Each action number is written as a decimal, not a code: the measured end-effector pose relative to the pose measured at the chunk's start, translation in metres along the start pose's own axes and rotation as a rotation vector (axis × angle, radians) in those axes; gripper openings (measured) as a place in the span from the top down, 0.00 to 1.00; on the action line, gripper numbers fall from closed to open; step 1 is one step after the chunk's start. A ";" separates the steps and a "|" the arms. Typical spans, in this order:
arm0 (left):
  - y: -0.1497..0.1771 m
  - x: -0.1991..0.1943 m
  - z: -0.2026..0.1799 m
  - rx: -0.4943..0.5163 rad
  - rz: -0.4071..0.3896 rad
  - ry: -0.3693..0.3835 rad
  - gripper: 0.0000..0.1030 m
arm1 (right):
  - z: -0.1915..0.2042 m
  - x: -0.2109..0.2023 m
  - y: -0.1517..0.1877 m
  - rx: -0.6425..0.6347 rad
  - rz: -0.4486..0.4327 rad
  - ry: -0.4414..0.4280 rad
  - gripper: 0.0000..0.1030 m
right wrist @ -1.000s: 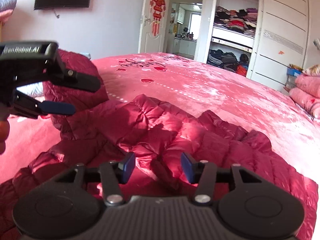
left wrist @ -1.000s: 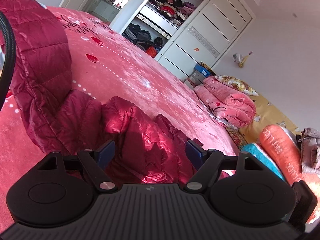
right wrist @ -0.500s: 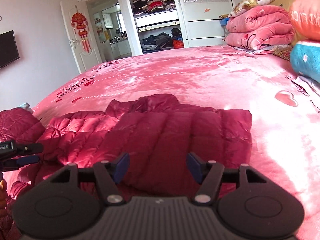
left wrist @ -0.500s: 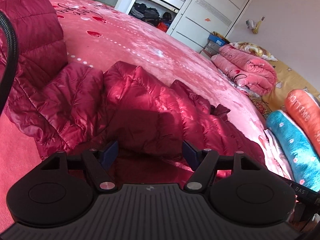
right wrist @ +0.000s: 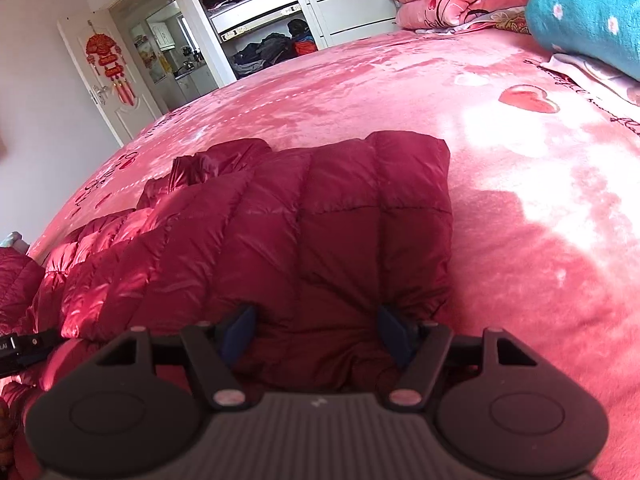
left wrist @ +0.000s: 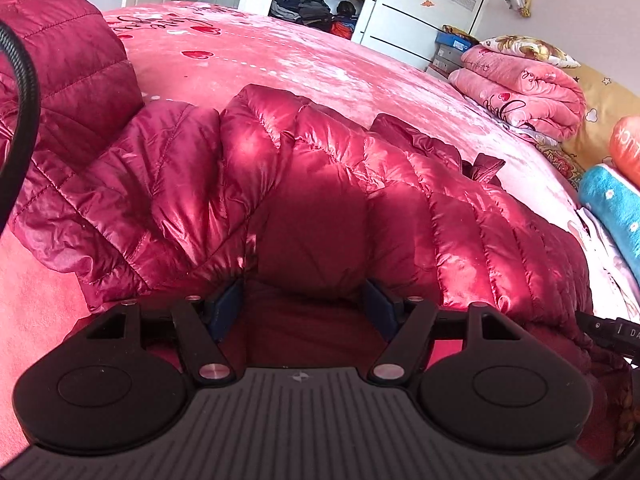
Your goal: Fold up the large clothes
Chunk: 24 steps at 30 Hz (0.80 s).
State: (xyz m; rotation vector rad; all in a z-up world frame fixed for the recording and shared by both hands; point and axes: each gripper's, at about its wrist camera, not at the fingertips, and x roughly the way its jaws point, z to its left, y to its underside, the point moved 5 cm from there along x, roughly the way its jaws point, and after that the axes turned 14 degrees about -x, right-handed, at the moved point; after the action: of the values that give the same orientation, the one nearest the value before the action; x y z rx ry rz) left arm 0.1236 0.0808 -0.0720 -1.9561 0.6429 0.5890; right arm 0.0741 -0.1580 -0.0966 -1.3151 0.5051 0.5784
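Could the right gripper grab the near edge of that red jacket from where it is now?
Probably yes. The right gripper is open, its jaws either side of the jacket edge, and nothing lies between them. Closing should catch the padded fabric.

Quilted jacket (left wrist: 320,184) bulk fills gap between left tongs (left wrist: 302,306); same at right tongs (right wrist: 318,330). Bare bedspread (right wrist: 540,220) right of right tongs.

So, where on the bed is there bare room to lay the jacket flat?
Bare pink bedspread lies right of the red down jacket, up to the blue pillow, and beyond it toward the wardrobe. It is crowded on the left, where a second quilted garment touches it, and near the folded pink quilts.
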 end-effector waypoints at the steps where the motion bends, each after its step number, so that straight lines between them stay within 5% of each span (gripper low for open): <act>1: 0.001 -0.002 0.001 0.004 -0.004 -0.003 0.18 | 0.002 0.000 0.000 -0.008 0.000 0.001 0.32; 6: 0.003 -0.023 0.001 -0.029 -0.031 0.001 0.19 | 0.001 -0.004 -0.005 0.007 -0.008 -0.018 0.24; 11: -0.004 -0.058 0.006 -0.074 -0.113 -0.026 0.17 | -0.001 -0.031 -0.023 0.013 -0.140 0.011 0.20; 15: -0.018 -0.082 0.026 -0.166 -0.185 -0.117 0.15 | 0.004 -0.046 -0.033 -0.051 -0.233 0.014 0.08; 24: -0.071 -0.123 0.109 -0.469 -0.320 -0.261 0.17 | 0.015 -0.046 -0.039 -0.107 -0.254 -0.068 0.07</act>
State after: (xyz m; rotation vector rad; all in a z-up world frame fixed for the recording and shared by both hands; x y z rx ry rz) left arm 0.0639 0.2304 0.0064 -2.2972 0.0191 0.8263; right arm 0.0650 -0.1546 -0.0354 -1.4305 0.2485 0.4417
